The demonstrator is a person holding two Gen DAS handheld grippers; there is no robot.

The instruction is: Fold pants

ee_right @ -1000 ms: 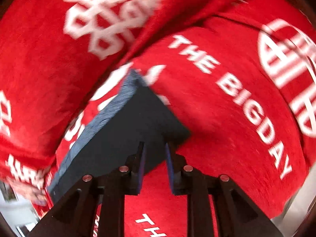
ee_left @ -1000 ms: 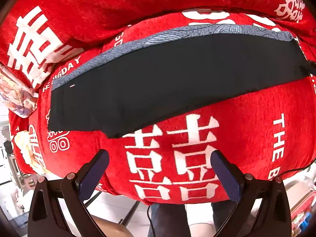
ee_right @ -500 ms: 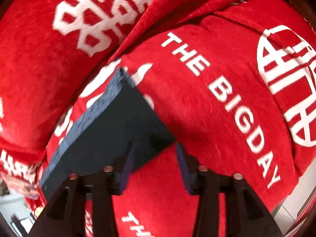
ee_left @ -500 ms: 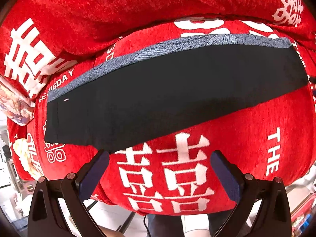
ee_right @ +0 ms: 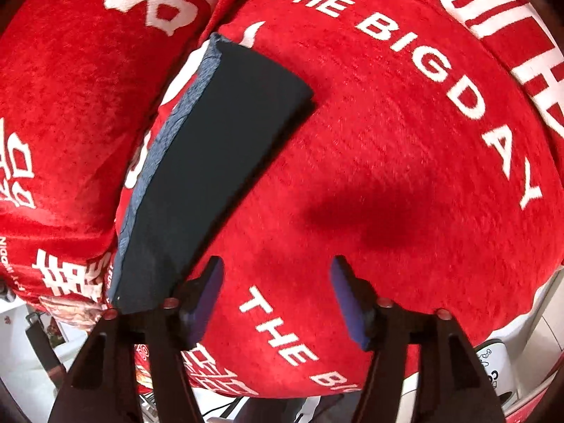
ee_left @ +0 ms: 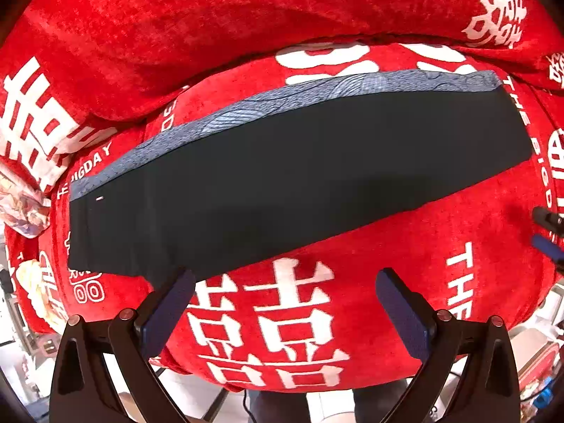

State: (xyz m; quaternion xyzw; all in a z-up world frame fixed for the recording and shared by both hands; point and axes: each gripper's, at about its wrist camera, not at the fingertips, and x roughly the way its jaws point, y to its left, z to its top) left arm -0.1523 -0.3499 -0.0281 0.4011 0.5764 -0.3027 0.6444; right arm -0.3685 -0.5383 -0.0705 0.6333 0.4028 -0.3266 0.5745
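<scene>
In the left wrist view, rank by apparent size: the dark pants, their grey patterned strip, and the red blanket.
1. red blanket, fills most of the frame
2. dark pants, a long folded band across it
3. grey patterned strip, a thin edge along the pants' far side

Fisheye stretching doesn't change this order.

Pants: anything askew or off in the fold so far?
Nothing stands out. The pants lie flat and smooth as one long strip on the red blanket, a patterned grey layer showing evenly along the far edge. Neither gripper holds them.

A red blanket (ee_left: 352, 17) with white lettering covers the surface; pale floor (ee_left: 197, 402) shows below its edge
</scene>
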